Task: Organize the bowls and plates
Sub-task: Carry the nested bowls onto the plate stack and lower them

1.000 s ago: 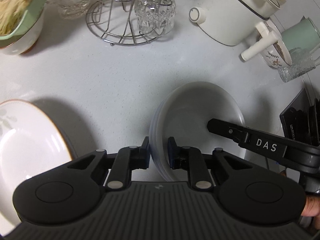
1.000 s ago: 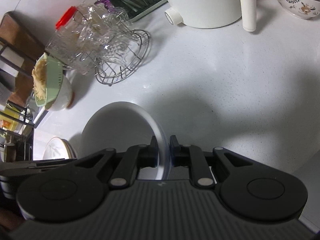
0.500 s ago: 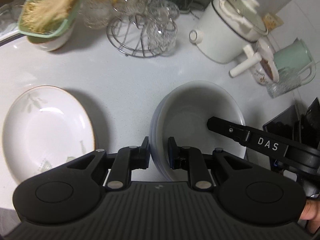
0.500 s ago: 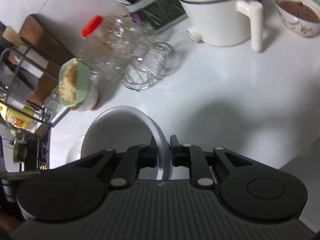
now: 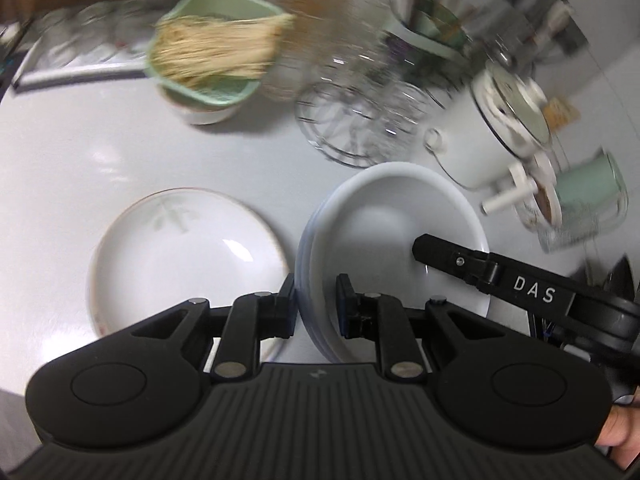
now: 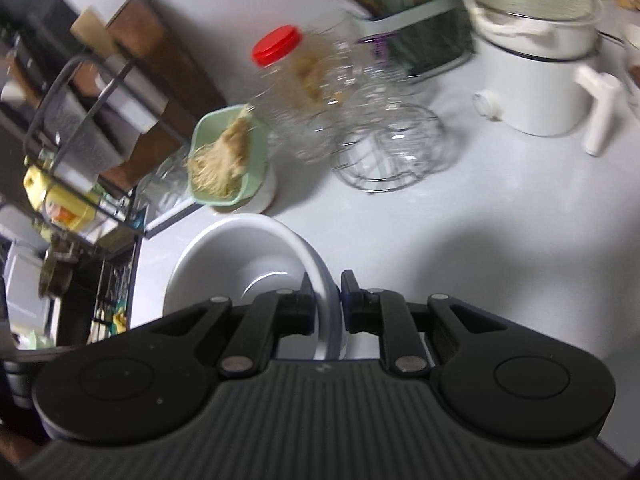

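A stack of white bowls [image 5: 384, 216] hangs above the counter, held from two sides. My left gripper [image 5: 317, 300] is shut on its near-left rim. In the left wrist view a finger of the right gripper [image 5: 448, 254] reaches into the bowl from the right. The right wrist view has the same white bowls [image 6: 244, 256] with my right gripper [image 6: 326, 300] shut on their rim. A white plate with a leaf print and a thin gold rim [image 5: 184, 252] lies on the counter, left of the bowls and below them.
At the back of the white counter [image 5: 80, 160] stand a green dish of dry noodles on a white bowl [image 5: 212, 60], a red-lidded jar [image 5: 308, 20], a wire rack of glasses [image 5: 360, 120], a white electric pot [image 5: 492, 132] and a green mug [image 5: 588, 180]. A dark shelf rack [image 6: 72, 128] is at the left.
Both grippers have risen with the bowl stack, so the counter looks farther away. The leaf-print plate has come fully into the left wrist view. Both grips are unchanged.
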The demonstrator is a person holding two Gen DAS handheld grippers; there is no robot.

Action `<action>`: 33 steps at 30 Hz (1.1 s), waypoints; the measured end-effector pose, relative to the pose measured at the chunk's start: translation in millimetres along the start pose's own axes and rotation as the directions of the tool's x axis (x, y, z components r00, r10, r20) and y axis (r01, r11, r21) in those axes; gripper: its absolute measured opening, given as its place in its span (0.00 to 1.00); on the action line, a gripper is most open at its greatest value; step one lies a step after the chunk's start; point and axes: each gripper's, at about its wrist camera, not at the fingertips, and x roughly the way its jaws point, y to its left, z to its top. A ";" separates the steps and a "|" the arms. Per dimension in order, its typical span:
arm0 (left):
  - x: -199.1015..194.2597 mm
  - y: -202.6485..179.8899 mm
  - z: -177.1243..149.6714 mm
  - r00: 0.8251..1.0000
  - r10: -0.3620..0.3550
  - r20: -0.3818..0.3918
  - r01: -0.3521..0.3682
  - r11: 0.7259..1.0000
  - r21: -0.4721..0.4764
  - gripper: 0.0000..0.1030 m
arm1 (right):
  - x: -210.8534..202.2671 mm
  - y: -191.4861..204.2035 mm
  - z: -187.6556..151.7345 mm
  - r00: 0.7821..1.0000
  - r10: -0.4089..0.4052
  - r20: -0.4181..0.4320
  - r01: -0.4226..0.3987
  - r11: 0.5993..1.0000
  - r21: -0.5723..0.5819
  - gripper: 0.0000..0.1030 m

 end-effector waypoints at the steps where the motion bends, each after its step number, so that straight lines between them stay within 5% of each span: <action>1: -2.1 10.5 -0.9 1.000 -0.001 0.004 0.001 1.000 -0.021 0.20 | 4.9 9.6 -0.8 1.000 -0.001 -0.008 0.000 1.000 -0.013 0.16; 14: -7.5 119.2 -5.1 1.000 -0.001 -0.029 -0.003 0.987 -0.159 0.20 | 65.3 99.5 -27.7 0.993 -0.021 -0.117 0.008 0.994 -0.112 0.16; 33: 54.0 151.8 25.7 0.994 0.008 -0.107 -0.019 0.994 -0.106 0.21 | 137.4 96.7 -33.7 0.981 -0.107 -0.162 0.093 0.991 -0.092 0.16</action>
